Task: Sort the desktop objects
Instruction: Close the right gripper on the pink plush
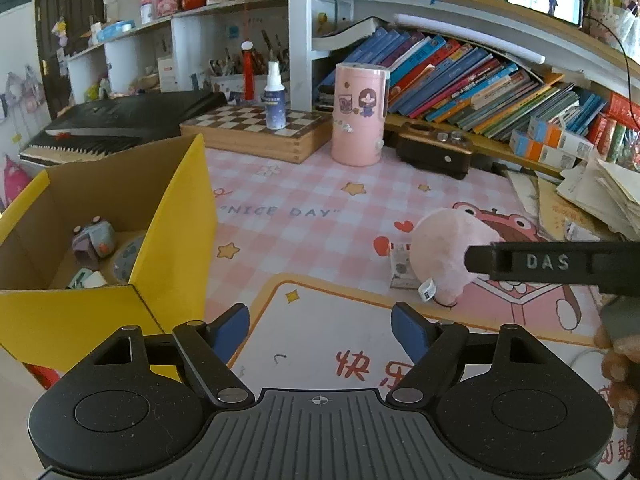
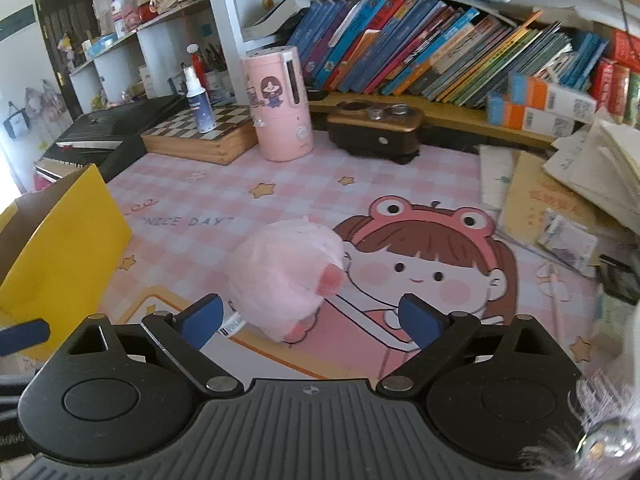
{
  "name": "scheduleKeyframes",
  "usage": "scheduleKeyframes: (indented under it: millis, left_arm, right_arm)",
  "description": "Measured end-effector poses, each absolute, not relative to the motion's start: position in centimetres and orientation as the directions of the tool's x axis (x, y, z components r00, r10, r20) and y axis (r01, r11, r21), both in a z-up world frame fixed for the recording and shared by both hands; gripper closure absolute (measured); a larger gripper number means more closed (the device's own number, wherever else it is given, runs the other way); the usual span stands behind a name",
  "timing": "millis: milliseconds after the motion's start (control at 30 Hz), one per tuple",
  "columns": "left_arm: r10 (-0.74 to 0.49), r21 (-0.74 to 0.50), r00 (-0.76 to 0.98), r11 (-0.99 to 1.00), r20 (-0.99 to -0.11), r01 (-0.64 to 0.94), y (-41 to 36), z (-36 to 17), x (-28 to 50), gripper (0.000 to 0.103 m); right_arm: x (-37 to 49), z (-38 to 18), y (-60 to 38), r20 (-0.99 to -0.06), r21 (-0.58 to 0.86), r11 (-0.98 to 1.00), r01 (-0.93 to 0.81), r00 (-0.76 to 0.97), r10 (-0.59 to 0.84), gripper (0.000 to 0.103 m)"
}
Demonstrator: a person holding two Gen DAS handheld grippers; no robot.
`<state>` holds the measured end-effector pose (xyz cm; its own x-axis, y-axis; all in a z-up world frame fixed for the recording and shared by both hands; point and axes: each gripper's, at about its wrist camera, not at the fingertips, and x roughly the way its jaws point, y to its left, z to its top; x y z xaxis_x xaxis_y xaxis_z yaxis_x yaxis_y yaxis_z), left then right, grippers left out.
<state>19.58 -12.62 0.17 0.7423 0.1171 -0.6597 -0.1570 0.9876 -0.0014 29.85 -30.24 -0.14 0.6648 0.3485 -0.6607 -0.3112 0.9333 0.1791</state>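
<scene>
Yellow cardboard walls mark the open box [image 1: 176, 216] at the far left of the desk, and everything else is placed from it. Inside it lie a small grey-purple toy [image 1: 93, 242] and a few other small items too unclear to name. Just right of the box's near corner hangs the left gripper [image 1: 320, 330], its blue pads spread wide with only the bare pink checked desk mat [image 1: 304, 192] between them; it holds and touches nothing. Farther right of the box, out on the mat, the pink plush toy [image 2: 286, 284] lies on its side, a white tag [image 1: 427, 291] showing at its near edge. The right gripper [image 2: 312, 322] sits right of the box at the plush, jaws parted very wide; the toy's lower part lies between the blue pads, yet neither pad presses on it, so it is not gripped. Behind, well right of the box, stand a wooden chessboard case [image 1: 256, 132] with a spray bottle [image 1: 275, 98] on it, then a pink cylindrical container [image 1: 360, 114].
</scene>
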Motion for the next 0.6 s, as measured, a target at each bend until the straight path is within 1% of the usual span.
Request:
scheduleKeyframes:
  millis: [167, 367, 500, 533, 600]
  left_arm:
    - [0.129, 0.009, 0.730, 0.986, -0.671, -0.166, -12.5, 0.0, 19.6, 0.023]
    - [0.141, 0.019, 0.721, 0.984, -0.679, -0.174, -12.4, -0.2, 20.0, 0.023]
    - [0.144, 0.019, 0.714, 0.984, -0.685, -0.180, -12.2, -0.3, 20.3, 0.023]
    - [0.144, 0.019, 0.714, 0.984, -0.685, -0.179, -12.2, -0.3, 20.4, 0.023]
    - [0.143, 0.022, 0.713, 0.984, -0.687, -0.176, -12.3, -0.4, 20.6, 0.023]
  right_arm:
    - [31.1, -0.8, -29.3, -0.667, 0.200, 0.925, -0.324, 0.646, 0.370, 0.004]
    - [33.0, -2.0, -28.1, -0.676, 0.208, 0.925, -0.319, 0.636, 0.372, 0.003]
    - [34.2, -2.8, -27.8, -0.676, 0.269, 0.916, -0.297, 0.619, 0.399, 0.003]
    - [34.4, -3.1, -27.7, -0.675, 0.287, 0.912, -0.293, 0.614, 0.410, 0.005]
    - [34.7, -3.5, -27.6, -0.679, 0.306, 0.910, -0.279, 0.606, 0.414, 0.016]
